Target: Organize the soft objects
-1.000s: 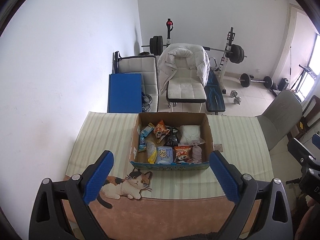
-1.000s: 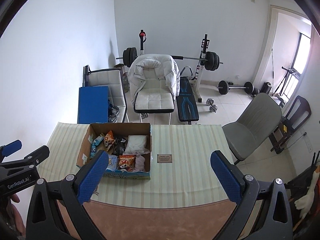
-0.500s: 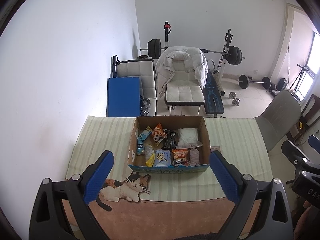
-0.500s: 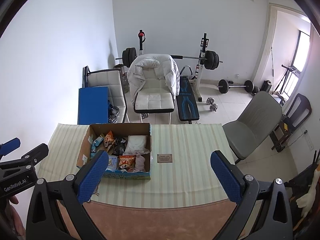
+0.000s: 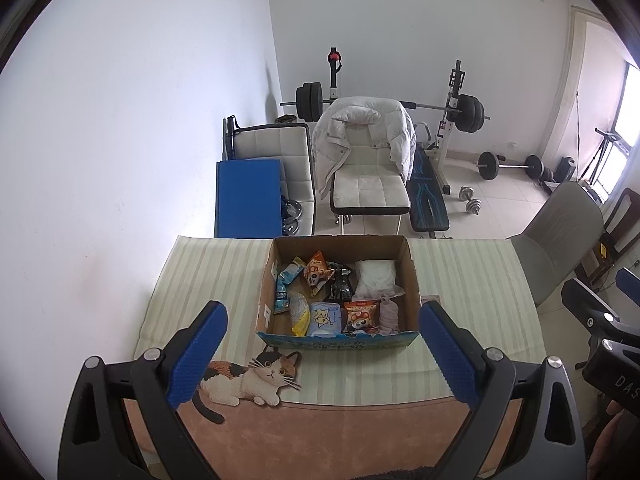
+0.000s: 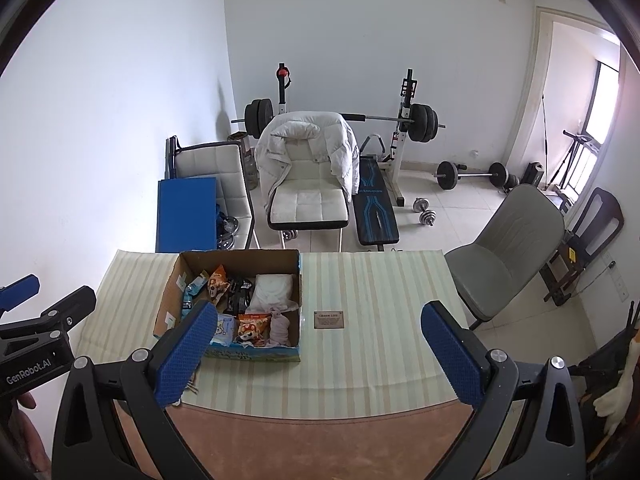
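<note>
Snack packets lie beyond left hand-held gripper

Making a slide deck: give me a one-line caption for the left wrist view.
Open left tongs hover over a cardboard box of snack packets on a striped tablecloth.

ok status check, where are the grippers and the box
Left gripper open, empty, above the table's near edge. Right gripper open, empty. Cardboard box on the striped mat, full of snack packets, untouched. Nothing in the way.
</note>
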Action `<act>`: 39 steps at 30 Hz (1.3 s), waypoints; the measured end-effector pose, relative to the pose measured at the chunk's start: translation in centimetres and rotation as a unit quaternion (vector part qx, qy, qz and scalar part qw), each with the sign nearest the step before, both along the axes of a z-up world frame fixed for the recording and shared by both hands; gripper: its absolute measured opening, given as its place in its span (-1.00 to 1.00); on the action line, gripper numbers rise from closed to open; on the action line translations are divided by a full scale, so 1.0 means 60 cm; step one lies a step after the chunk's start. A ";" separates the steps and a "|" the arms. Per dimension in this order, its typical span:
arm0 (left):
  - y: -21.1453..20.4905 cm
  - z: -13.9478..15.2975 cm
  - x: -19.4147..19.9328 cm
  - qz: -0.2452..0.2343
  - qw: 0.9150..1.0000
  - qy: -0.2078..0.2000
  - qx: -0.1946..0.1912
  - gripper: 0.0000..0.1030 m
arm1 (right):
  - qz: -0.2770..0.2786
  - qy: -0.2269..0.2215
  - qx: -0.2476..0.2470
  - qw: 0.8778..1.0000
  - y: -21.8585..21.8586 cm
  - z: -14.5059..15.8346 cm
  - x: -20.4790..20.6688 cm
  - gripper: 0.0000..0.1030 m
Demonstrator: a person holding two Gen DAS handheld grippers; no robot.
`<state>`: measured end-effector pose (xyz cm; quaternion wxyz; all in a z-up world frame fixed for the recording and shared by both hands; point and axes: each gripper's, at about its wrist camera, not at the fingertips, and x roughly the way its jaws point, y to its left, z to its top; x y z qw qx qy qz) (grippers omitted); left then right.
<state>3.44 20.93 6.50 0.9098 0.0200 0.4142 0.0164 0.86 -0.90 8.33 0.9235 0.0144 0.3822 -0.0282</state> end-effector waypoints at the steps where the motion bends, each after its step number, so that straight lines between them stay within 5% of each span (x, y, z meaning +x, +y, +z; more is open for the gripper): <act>1: -0.001 0.002 -0.001 0.001 1.000 0.000 -0.001 0.91 | 0.000 0.001 0.003 1.000 0.000 0.001 -0.001 1.00; 39: -0.031 0.010 -0.019 0.007 1.000 -0.003 -0.005 0.91 | -0.003 -0.008 0.000 1.000 0.005 0.021 -0.013 1.00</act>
